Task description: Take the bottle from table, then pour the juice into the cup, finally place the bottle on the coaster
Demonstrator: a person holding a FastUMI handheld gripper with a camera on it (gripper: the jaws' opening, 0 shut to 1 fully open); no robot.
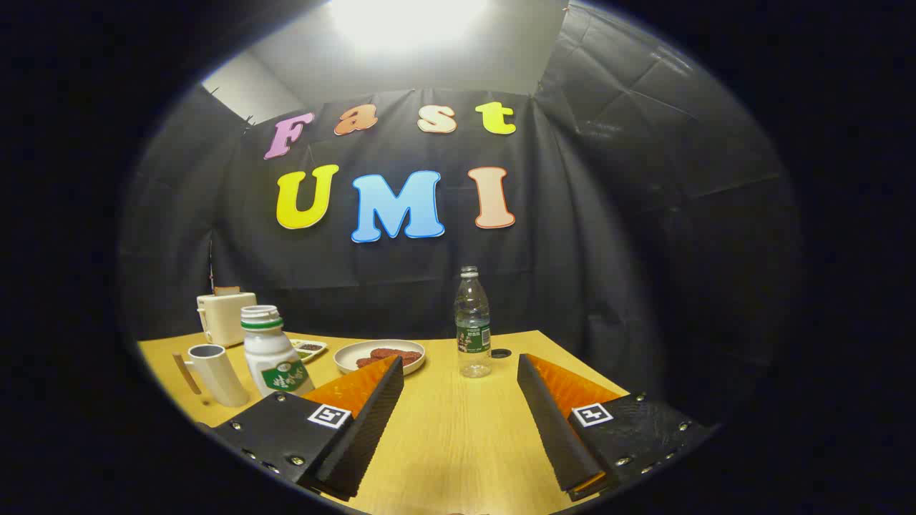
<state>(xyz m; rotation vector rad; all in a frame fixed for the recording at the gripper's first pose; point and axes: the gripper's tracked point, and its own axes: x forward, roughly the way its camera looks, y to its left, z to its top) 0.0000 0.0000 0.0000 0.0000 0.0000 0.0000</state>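
Gripper view: the gripper (460,372) hangs over the wooden counter (458,443) with its two fingers spread wide and nothing between them, just bare wood. Straight ahead, beyond the fingertips and a touch toward the right finger, a clear plastic bottle (473,331) with a green label stands upright near the counter's far edge, uncapped as far as one can tell. Just beside its base on the right lies a small dark round coaster (501,353), flat on the wood. Over by the left finger, a white bottle (272,350) with a green band stands upright, partly behind that finger. Next to it, toward the counter's left edge, sits a white cup (217,372) with a handle, open mouth up. Between the two bottles, near the far edge, a plate (379,355) carries something brown, with a small dish (309,347) just beside it. At the far left corner stands a cream toaster (225,317).
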